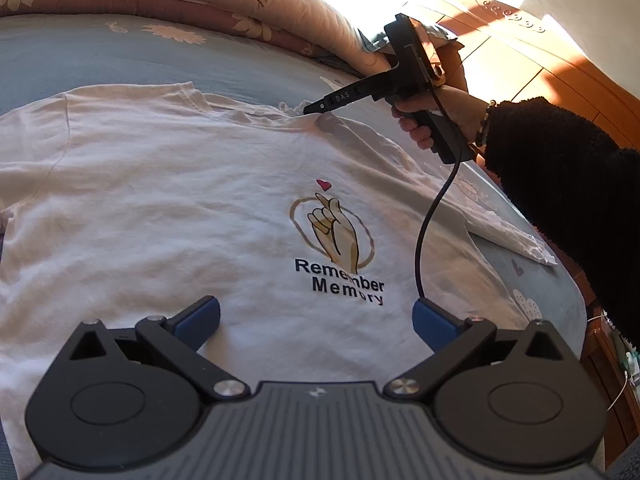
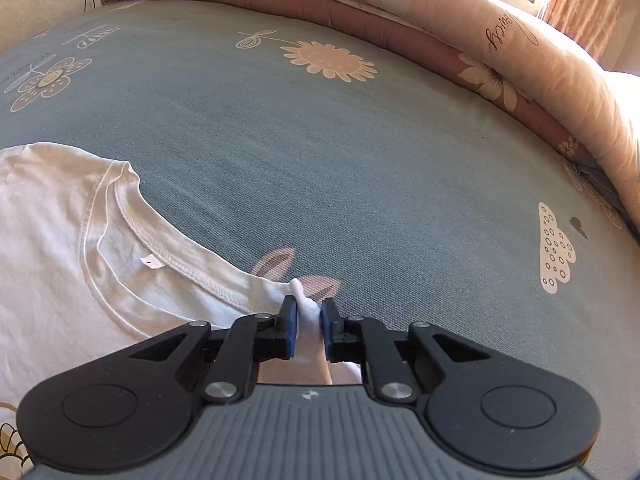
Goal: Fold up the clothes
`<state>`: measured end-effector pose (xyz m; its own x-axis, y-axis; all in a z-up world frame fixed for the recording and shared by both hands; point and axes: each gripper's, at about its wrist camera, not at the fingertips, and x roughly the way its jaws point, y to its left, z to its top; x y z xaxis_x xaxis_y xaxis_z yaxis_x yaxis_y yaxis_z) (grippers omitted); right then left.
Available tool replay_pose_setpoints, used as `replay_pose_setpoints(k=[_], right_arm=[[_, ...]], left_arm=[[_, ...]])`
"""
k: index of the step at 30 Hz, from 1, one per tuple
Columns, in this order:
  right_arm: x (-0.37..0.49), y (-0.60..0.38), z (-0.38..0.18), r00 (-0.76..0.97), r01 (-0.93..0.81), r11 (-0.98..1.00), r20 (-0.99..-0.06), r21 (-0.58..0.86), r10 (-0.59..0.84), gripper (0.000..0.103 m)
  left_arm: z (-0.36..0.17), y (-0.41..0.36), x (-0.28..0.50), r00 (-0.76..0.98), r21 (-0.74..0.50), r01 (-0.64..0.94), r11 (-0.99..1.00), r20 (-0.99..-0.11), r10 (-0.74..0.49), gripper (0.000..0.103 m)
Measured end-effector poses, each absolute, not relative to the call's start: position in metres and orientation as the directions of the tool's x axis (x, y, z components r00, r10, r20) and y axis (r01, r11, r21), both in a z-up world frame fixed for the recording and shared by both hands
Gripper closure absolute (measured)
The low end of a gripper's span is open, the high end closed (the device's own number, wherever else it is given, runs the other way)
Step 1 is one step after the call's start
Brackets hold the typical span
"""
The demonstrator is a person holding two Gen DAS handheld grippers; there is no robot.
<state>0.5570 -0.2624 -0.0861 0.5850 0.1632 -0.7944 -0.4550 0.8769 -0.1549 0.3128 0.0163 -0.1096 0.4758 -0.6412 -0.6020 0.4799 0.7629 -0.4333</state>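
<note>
A white T-shirt (image 1: pixel 172 200) with a hand-and-heart print and the words "Remember Memory" lies spread flat on the blue bed sheet (image 1: pixel 100 56). My left gripper (image 1: pixel 316 320) hovers open over its lower part, with nothing between the blue pads. My right gripper (image 1: pixel 310 109), held by a hand in a black sleeve, is at the shirt's shoulder beside the collar. In the right wrist view the right gripper (image 2: pixel 309 316) is shut on a pinched fold of the white T-shirt (image 2: pixel 60 248) next to the ribbed neckline.
A folded pink floral quilt (image 2: pixel 400 8) lies along the far side of the bed. A wooden headboard (image 1: pixel 520 76) stands at the right in sunlight. The right gripper's black cable (image 1: pixel 430 220) hangs over the shirt. Bare blue sheet (image 2: pixel 320 140) stretches beyond the collar.
</note>
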Motion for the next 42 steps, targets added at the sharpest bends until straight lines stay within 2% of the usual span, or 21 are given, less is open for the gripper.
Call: replay_pose_setpoints(k=[8,11,12,14,17,26,33,37,38,39,40,42], right_arm=[[0.559,-0.253,-0.091,0.648,-0.388,0.895,-0.755,-0.219,0.097,0.091],[0.558,-0.255,-0.088,0.661,-0.367,0.907,-0.744,-0.205,0.099,0.080],[0.556,-0.259,-0.083,0.671,-0.358,0.914,-0.733,-0.191,0.110,0.073],[0.551,-0.273,-0.070,0.691,-0.342,0.929,-0.708,-0.141,0.147,0.065],[0.544,-0.298,-0.058,0.707,-0.312,0.940,-0.694,-0.136,0.134,0.058],[0.513,-0.380,-0.084,0.644,-0.247,0.967,-0.757,-0.065,0.114,0.057],[0.507,-0.386,-0.095,0.636,-0.276,0.961,-0.755,-0.027,0.161,0.057],[0.507,-0.383,-0.104,0.628,-0.285,0.956,-0.768,-0.073,0.129,0.056],[0.506,-0.382,-0.104,0.625,-0.290,0.954,-0.769,-0.069,0.134,0.059],[0.506,-0.381,-0.103,0.621,-0.297,0.953,-0.771,-0.065,0.141,0.078],[0.505,-0.379,-0.102,0.618,-0.303,0.951,-0.772,-0.060,0.148,0.086],[0.501,-0.370,-0.101,0.631,-0.331,0.936,-0.766,-0.122,0.124,0.094]], left_arm=[[-0.110,0.016,0.312,0.477,-0.432,0.480,0.763,-0.602,-0.641,0.001],[-0.110,0.016,0.312,0.477,-0.432,0.480,0.763,-0.602,-0.641,0.001],[-0.110,0.015,0.312,0.477,-0.431,0.481,0.764,-0.602,-0.640,0.001],[-0.110,0.015,0.312,0.477,-0.432,0.480,0.763,-0.602,-0.641,0.001],[-0.110,0.015,0.312,0.477,-0.433,0.479,0.764,-0.602,-0.640,0.001],[-0.110,0.012,0.312,0.483,-0.421,0.484,0.767,-0.602,-0.635,0.001],[-0.110,0.010,0.312,0.488,-0.406,0.494,0.769,-0.603,-0.631,0.001],[-0.110,0.010,0.311,0.489,-0.402,0.496,0.770,-0.603,-0.630,0.001],[-0.110,0.010,0.311,0.489,-0.401,0.496,0.770,-0.604,-0.630,0.001],[-0.110,0.010,0.311,0.489,-0.401,0.496,0.770,-0.604,-0.629,0.001],[-0.110,0.009,0.311,0.490,-0.400,0.496,0.771,-0.604,-0.629,0.001],[-0.110,0.009,0.311,0.491,-0.397,0.497,0.772,-0.605,-0.627,0.001]])
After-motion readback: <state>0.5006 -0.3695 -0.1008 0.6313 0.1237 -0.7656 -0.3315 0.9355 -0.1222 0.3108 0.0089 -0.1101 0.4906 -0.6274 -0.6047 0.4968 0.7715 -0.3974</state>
